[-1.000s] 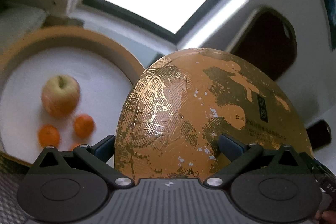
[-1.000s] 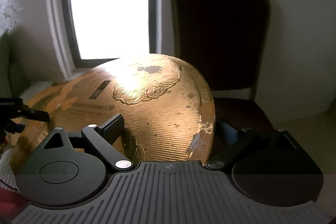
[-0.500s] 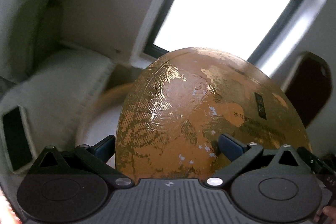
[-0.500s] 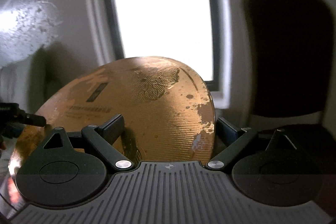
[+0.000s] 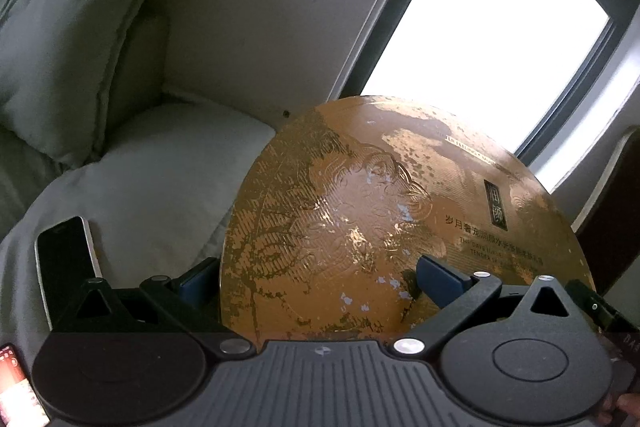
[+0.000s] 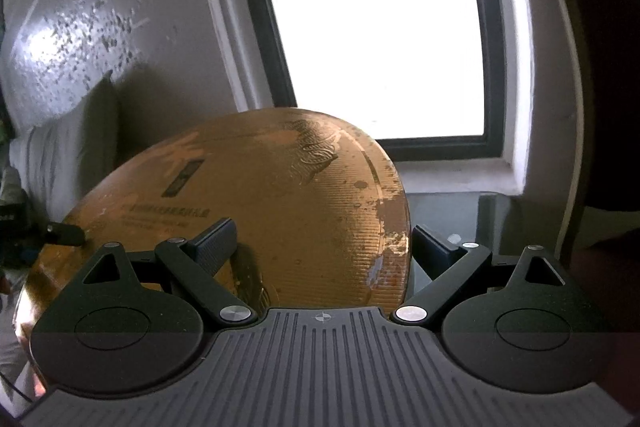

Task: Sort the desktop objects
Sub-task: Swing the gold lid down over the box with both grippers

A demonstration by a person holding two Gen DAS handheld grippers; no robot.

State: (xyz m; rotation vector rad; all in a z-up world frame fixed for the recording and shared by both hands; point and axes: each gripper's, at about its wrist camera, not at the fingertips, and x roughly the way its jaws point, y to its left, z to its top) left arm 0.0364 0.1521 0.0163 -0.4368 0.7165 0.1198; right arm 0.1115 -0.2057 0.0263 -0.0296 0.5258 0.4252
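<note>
On the far left, a phone [image 5: 66, 253] lies on a grey cushion [image 5: 160, 179]. The left gripper [image 5: 320, 279] and the right gripper [image 6: 324, 247] both squeeze their fingers on the round gold lid [image 5: 392, 227], holding it up before the window [image 6: 372, 23].

A dark phone [image 5: 66, 253] lies on pale cushions [image 5: 160, 183] beside a bright window [image 6: 376, 27].
</note>
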